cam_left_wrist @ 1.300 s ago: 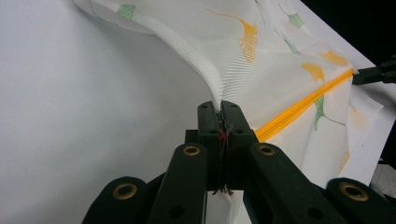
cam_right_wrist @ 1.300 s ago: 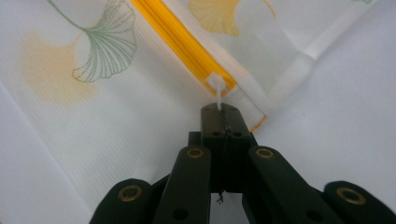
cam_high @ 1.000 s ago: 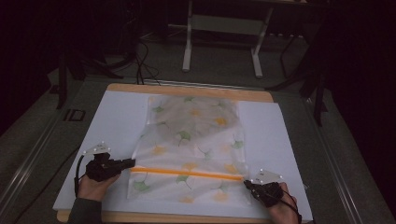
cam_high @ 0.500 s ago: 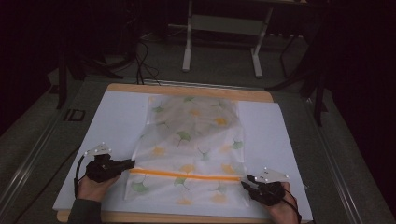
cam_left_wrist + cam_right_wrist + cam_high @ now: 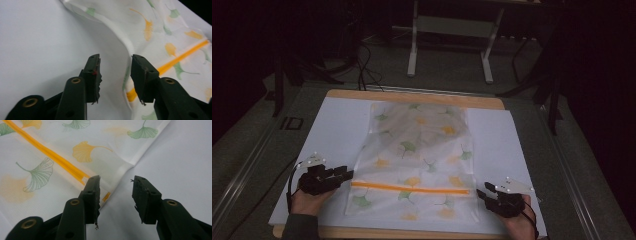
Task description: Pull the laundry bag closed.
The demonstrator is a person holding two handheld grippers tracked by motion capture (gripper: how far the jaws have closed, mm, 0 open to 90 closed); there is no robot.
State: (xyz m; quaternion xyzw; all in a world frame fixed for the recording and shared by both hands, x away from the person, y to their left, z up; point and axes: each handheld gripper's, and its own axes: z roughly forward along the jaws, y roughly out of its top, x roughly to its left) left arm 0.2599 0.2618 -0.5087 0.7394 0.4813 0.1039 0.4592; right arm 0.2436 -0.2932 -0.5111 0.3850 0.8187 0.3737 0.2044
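Note:
A white cloth printed with green and yellow ginkgo leaves lies spread on a white sheet. An orange stripe crosses it near the front. My left gripper sits at the cloth's left edge beside the stripe's end. Its jaws have just been opening and stand open, the slightly raised cloth edge close by the right jaw, unpinched. My right gripper is at the cloth's right edge. Its jaws have also just been opening. They straddle the hem at the stripe's end without pressing it.
The white sheet rests on a wooden board on a grey table. A small black rectangle lies left of the board. A metal stand and cables are on the dark floor behind.
Both grippers were shut on the cloth's side edges at the orange stripe and have opened, letting the cloth go. The hands have hardly moved.

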